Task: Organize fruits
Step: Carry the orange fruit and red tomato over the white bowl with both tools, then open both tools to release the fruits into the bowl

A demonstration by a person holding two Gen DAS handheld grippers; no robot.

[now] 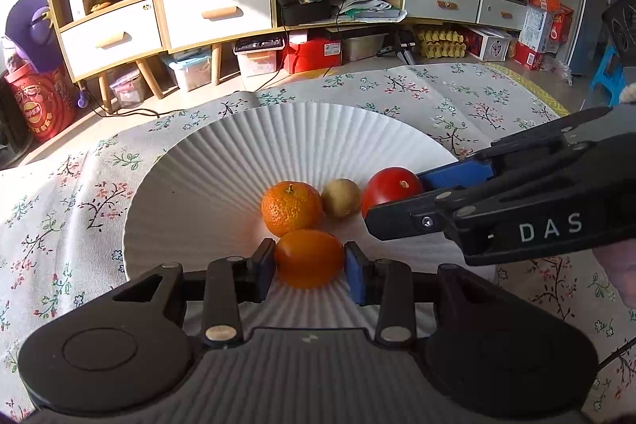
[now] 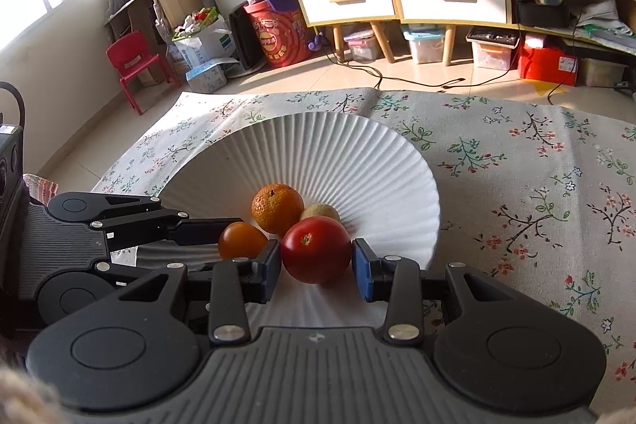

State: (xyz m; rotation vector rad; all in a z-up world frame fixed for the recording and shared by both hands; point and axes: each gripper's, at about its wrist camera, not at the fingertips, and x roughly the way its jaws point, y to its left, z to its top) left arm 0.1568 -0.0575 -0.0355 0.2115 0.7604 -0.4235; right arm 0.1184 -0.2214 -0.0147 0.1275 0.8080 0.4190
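Observation:
A white ribbed plate [image 1: 222, 153] [image 2: 357, 161] on the floral tablecloth holds a mandarin [image 1: 291, 208] [image 2: 277, 208], a small kiwi [image 1: 341, 198] [image 2: 320, 212], a smooth orange fruit [image 1: 309, 258] [image 2: 241, 239] and a red tomato [image 1: 391, 188] [image 2: 317, 249]. My left gripper [image 1: 310, 271] has both blue pads against the orange fruit, low over the plate's near side. My right gripper [image 2: 317, 267] brackets the tomato; its left pad touches, a small gap shows at the right pad. The right gripper also shows in the left wrist view [image 1: 397, 201].
The floral cloth [image 2: 536, 209] spreads right and behind the plate. The table's far edge drops to the floor, with shelving, storage boxes [image 1: 258, 56] and cables behind. A red child's chair [image 2: 133, 66] stands far left.

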